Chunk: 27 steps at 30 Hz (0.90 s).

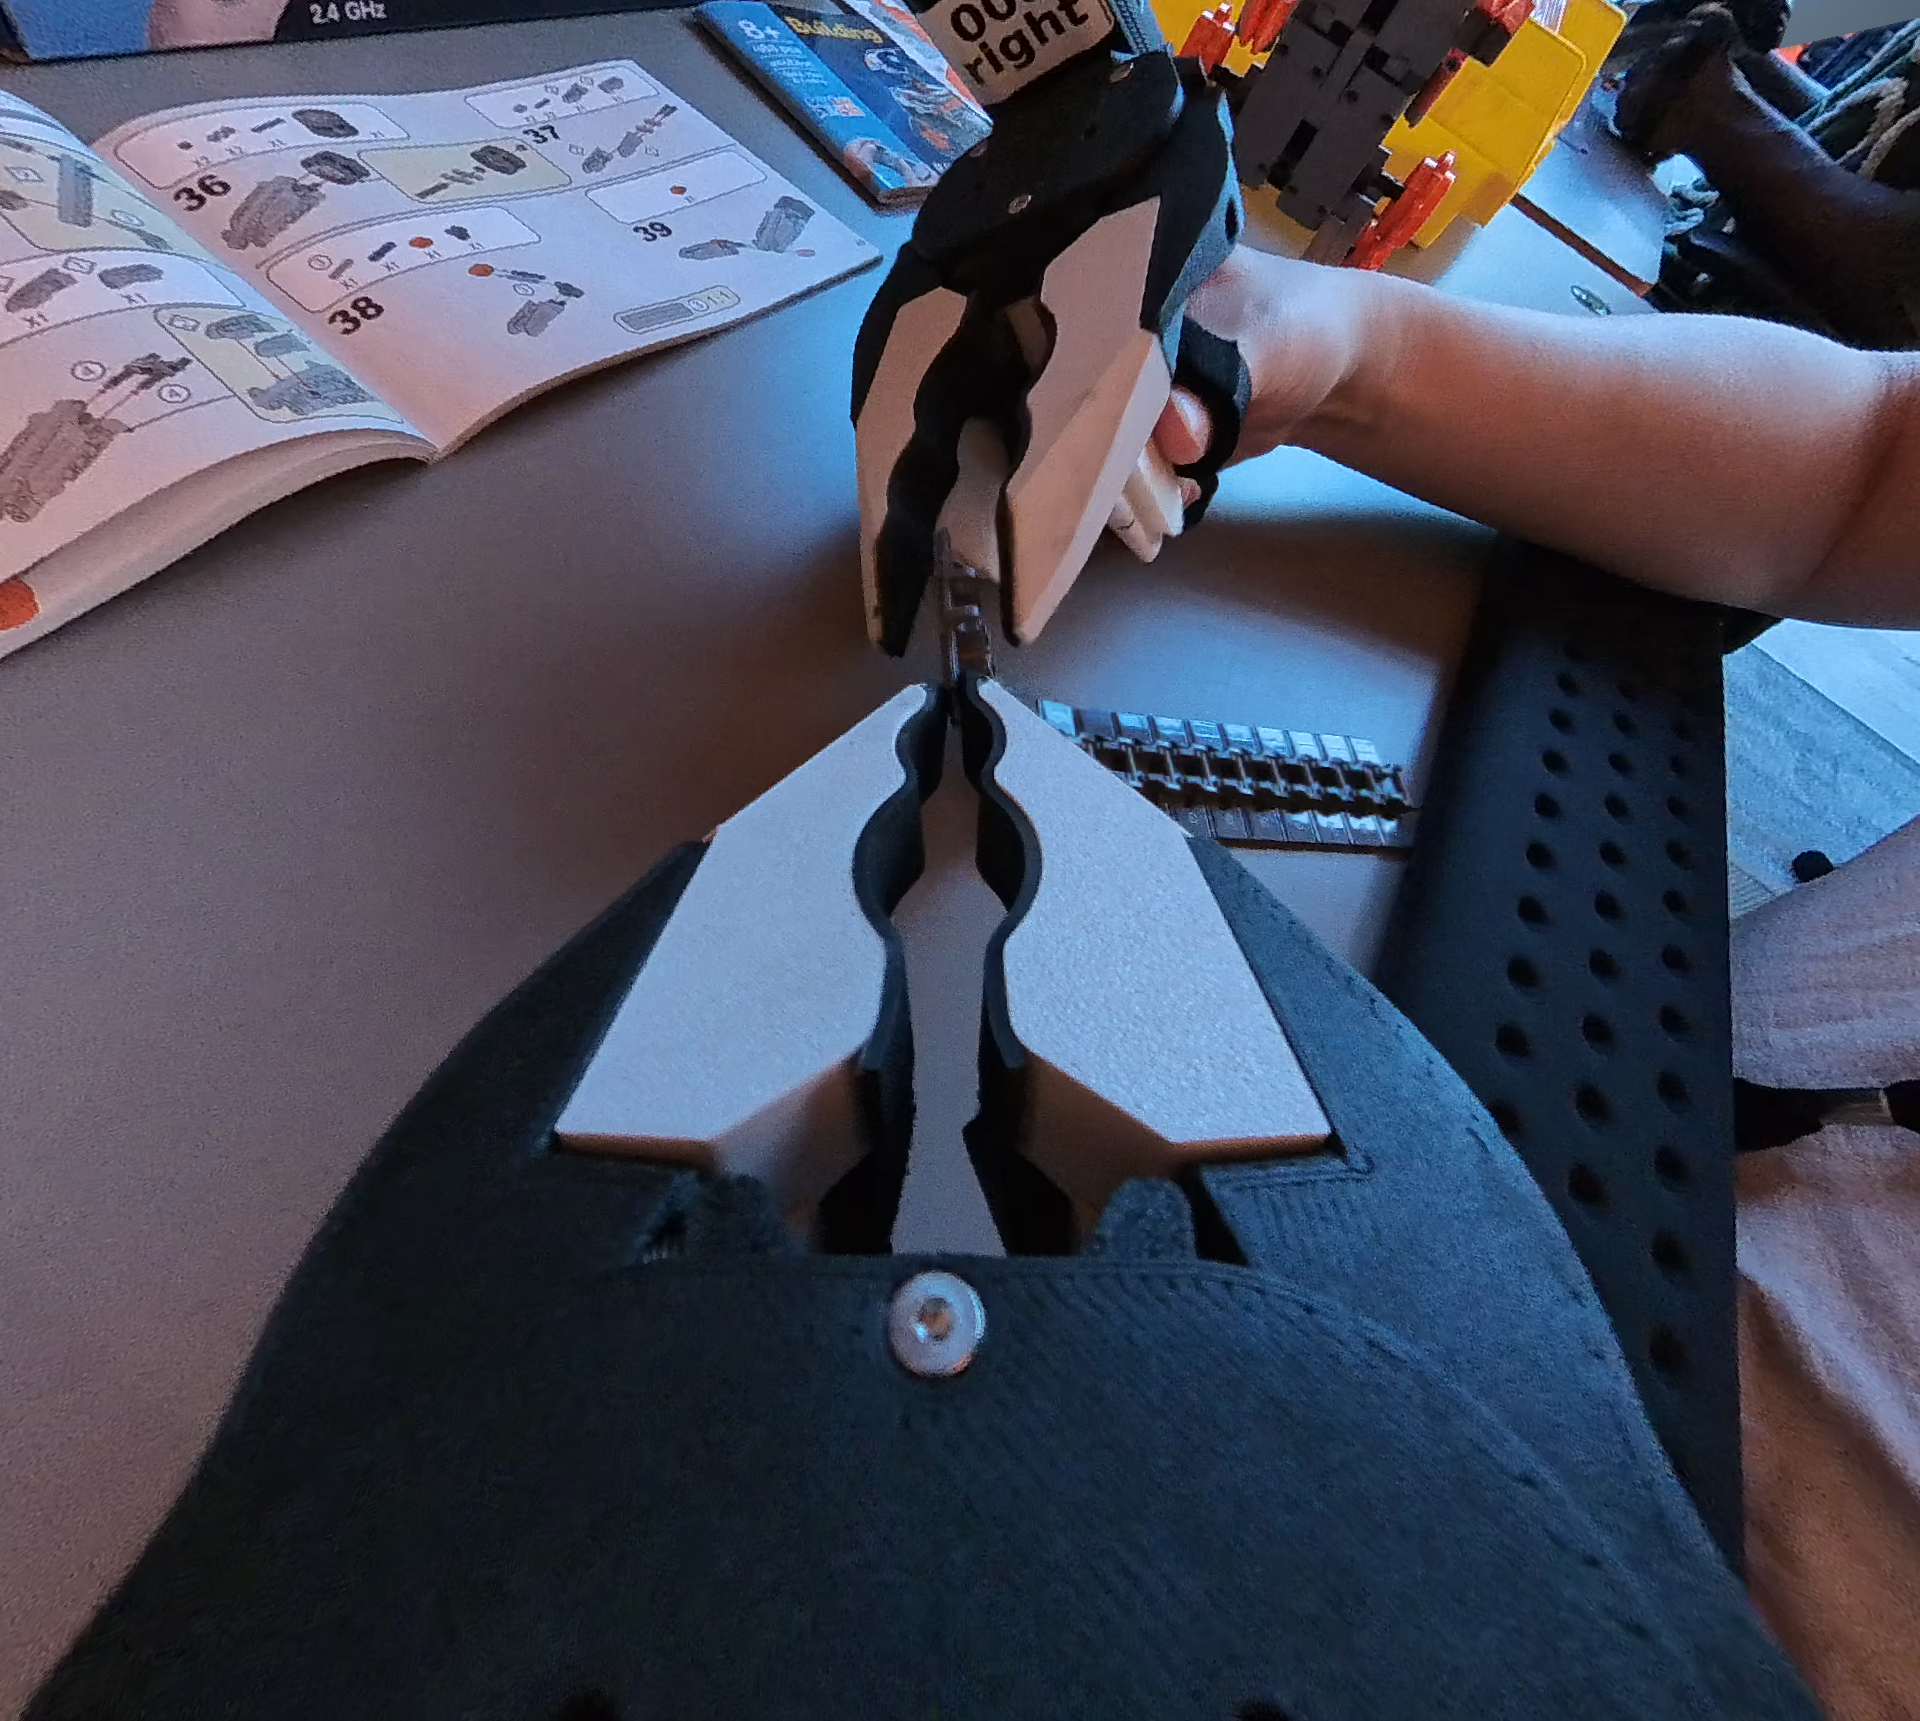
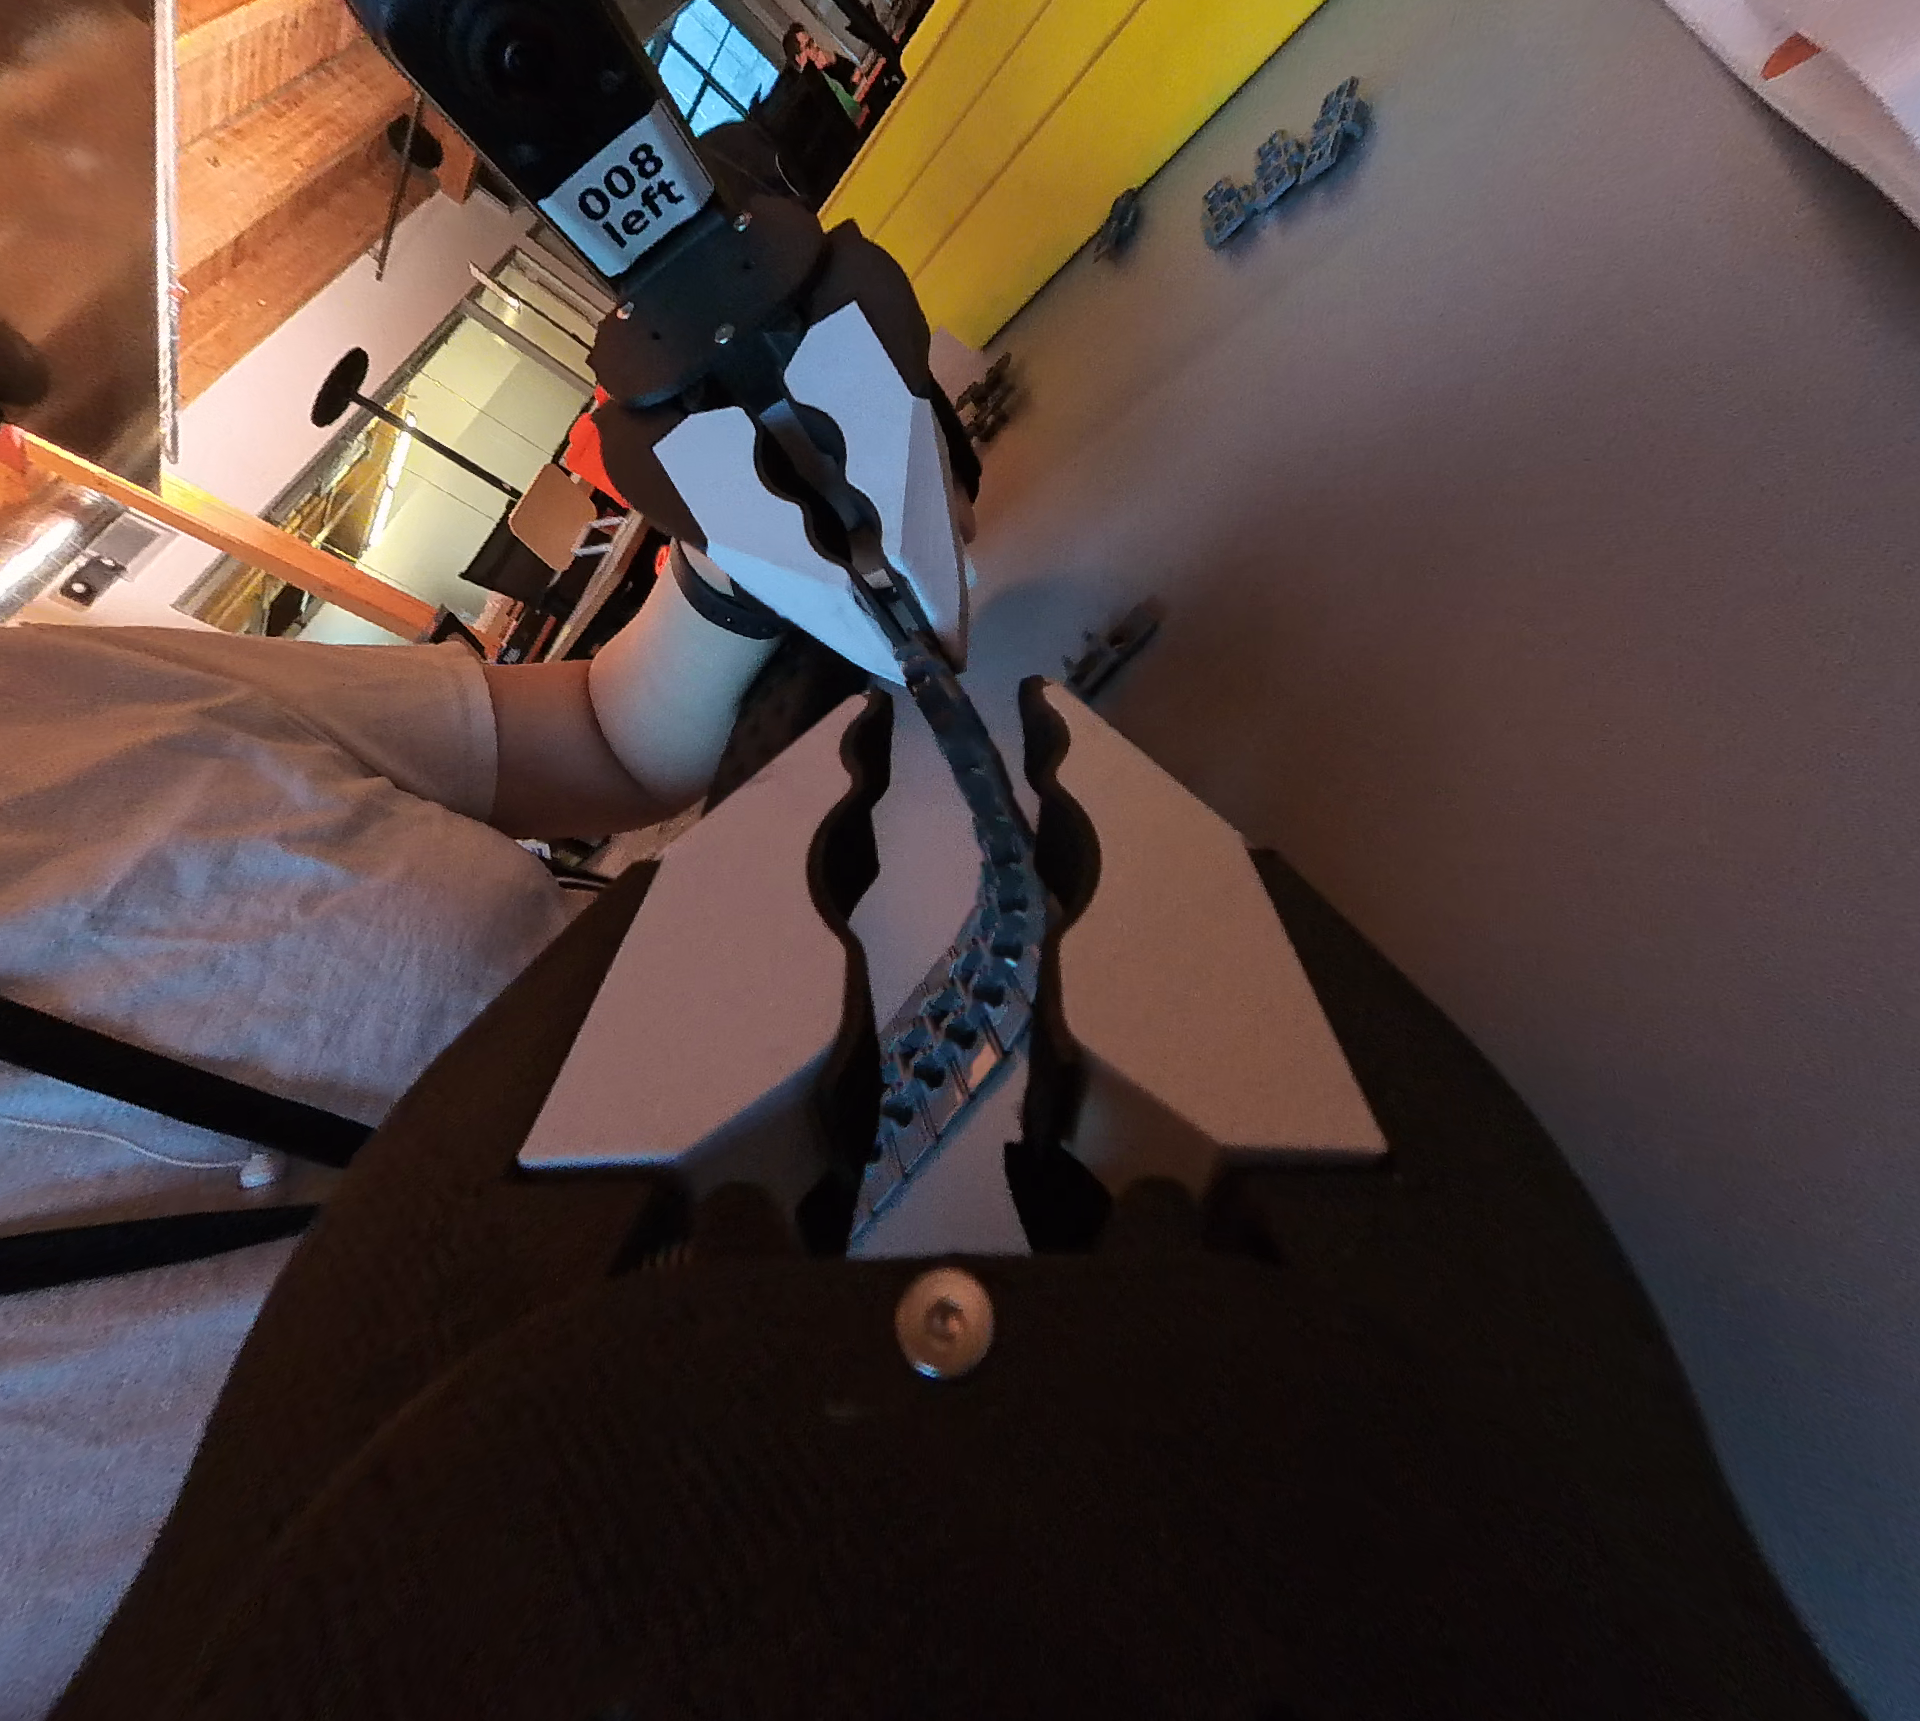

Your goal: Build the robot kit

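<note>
Your left hand-held gripper (image 1: 951,703) is clenched on one end of the dark track chain (image 2: 982,824), which runs lengthwise straight ahead into your right hand-held gripper (image 2: 956,700). The right one's jaws stand parted around the chain, which hangs above the worktop (image 1: 520,736), clear of its edges.

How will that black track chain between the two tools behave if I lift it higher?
Probably floppy: the track chain curves between the left tool and right tool, so it should sag at its joints. Likely light, being small plastic-looking links. Joints may pop apart under hard pulls; loose link clusters lie nearby.
</note>
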Motion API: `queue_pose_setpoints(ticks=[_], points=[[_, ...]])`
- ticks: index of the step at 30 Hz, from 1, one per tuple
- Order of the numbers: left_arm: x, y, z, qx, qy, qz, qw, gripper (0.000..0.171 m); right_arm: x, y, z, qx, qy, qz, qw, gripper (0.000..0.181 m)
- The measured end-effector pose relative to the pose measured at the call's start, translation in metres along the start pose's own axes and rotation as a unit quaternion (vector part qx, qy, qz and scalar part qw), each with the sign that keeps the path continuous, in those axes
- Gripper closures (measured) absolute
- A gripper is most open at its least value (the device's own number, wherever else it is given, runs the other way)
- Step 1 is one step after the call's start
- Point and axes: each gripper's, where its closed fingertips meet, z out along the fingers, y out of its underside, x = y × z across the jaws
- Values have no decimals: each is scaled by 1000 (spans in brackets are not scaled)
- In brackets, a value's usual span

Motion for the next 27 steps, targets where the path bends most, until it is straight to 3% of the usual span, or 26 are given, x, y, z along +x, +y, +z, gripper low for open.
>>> queue_pose_setpoints(ticks=[9,17,27], points=[[0,-1,-2,7,6,-8,1000,171,-4,12,6,-39,1,-22,999,159],[2,-4,-3,16,10,-10,1000,171,-7,7,4,-18,-19,-3,1000,168],[4,-7,-5,26,10,-2,1000,171,-13,3,2,-1,-35,-22,999,160]])
